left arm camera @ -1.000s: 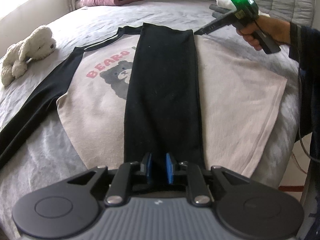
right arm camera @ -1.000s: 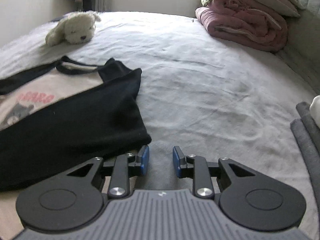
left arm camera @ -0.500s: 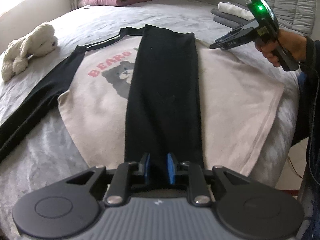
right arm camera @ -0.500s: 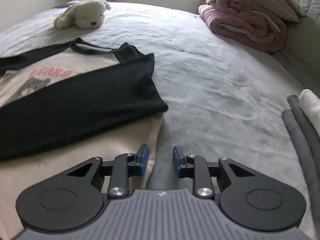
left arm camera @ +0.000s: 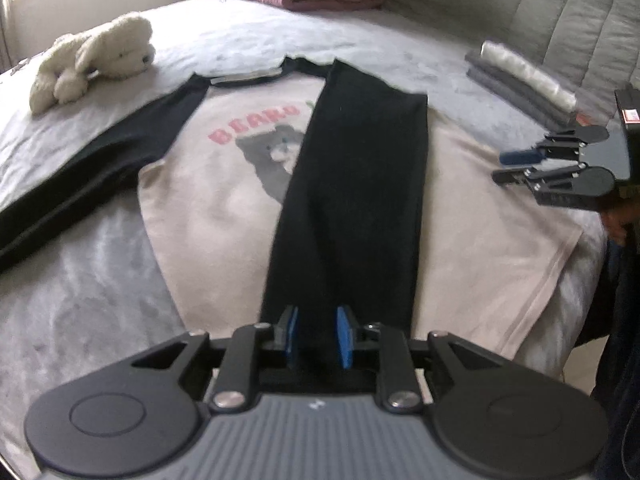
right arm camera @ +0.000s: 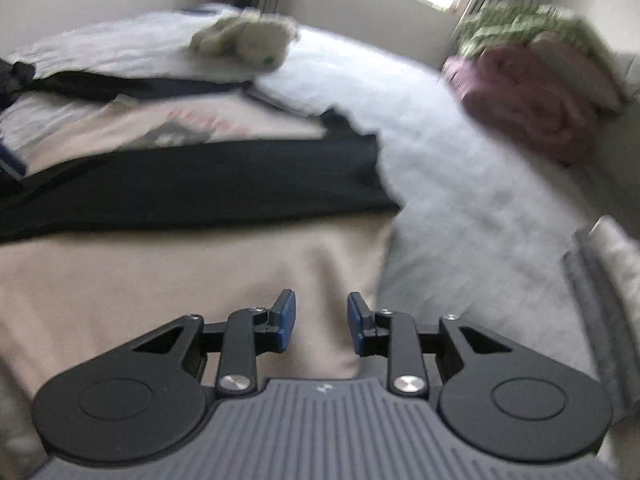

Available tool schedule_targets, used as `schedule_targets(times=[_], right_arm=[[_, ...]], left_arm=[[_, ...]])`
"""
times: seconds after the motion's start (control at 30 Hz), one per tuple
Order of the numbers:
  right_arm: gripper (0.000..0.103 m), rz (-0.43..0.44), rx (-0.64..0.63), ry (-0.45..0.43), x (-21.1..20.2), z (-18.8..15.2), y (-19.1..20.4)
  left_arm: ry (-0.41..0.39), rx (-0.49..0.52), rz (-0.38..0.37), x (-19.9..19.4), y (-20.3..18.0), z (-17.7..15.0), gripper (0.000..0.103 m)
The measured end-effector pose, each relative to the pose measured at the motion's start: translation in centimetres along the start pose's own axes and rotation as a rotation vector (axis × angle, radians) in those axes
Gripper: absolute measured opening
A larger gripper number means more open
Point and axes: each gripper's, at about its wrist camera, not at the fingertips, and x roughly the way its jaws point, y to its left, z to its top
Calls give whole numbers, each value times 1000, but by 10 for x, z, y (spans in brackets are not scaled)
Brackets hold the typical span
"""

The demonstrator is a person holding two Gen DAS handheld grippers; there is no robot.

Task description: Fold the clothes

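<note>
Shirt [left arm camera: 224, 216] spread face-up on bed [left arm camera: 80, 300], one black sleeve [left arm camera: 352, 200] folded down its middle. Left gripper [left arm camera: 316, 338] at sleeve cuff, narrow, opening, cloth between pads but apparently unpinched. Right gripper [right arm camera: 321, 322] over shirt's beige side, narrow, empty. Probably next: pinching that side edge, folding inward. No containers seen.
</note>
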Motion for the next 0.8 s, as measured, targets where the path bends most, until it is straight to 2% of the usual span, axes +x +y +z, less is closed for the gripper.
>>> schedule_targets(times=[0.17,0.3,0.57,0.6,0.63,0.67,0.8], right_arm=[[30,27,104,61,-7,-17,-7],[32,17,86,89,-19,-24,1],[36,14,120,122,-35,-32,9],[37,14,132,115,-37,-31,8],[37,16,146,105,-38,-30,6],[37,18,156,91,-39,-29,5],[40,18,161,39,-38,-17,5]], left_arm=[[4,19,12,-3,-3,-9,24],[-17,-27,40,-11,9,-11,26],[-84,-252,169,-32,65,-8,28],[-94,-290,187,-35,73,-7,32],[-104,-334,210,-38,83,-7,40],[-114,-378,238,-41,93,-7,43],[-158,-574,335,-51,141,-8,43]])
